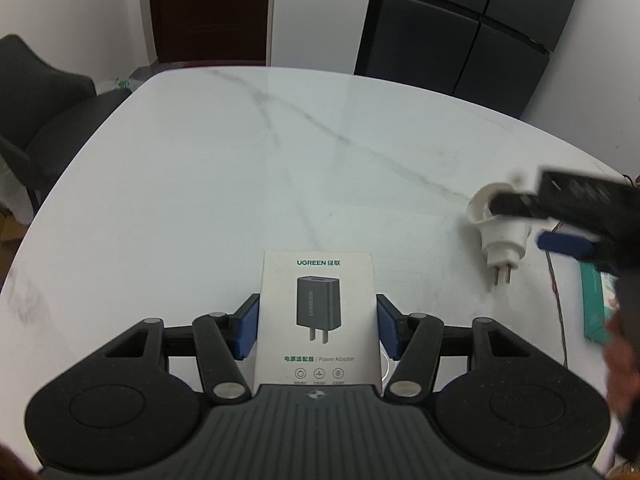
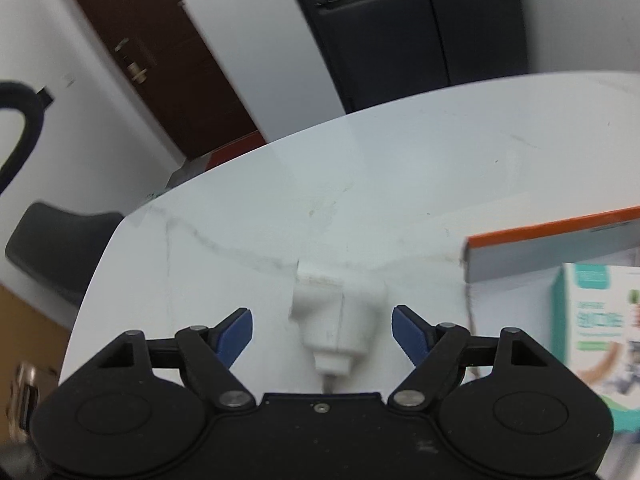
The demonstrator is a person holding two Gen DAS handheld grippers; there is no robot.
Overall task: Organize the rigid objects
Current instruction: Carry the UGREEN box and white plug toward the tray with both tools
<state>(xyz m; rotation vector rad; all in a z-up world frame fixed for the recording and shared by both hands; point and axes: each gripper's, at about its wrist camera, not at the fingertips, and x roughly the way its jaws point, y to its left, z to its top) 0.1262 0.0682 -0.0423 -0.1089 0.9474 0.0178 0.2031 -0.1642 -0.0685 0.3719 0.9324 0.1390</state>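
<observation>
Rigid objects sit on a big white marble table (image 1: 240, 160), and they are the things to tidy. At the right side of the table lies a box with an orange edge (image 2: 560, 236), and just under it lies a teal box (image 2: 592, 320) with pictures on it. Near the front of the table, in the middle, is the white power adapter box (image 1: 318, 320). The left gripper (image 1: 318, 326) holds this box, with its blue pads (image 1: 246, 332) pressed on both sides of it, so these tongs are clamped on the box. To the right lies a small white plug (image 2: 340, 320), flat on the table, with its two metal pins facing the near edge. The right gripper (image 2: 322, 334) hangs over the plug with its tongs wide apart, one on each side, and they do not touch it. I think the step now is this: one hand has its box and the other is about to pick up the plug. Next, the right tongs need to come down around the plug's thick body and squeeze it gently, so it does not slip or tip.
</observation>
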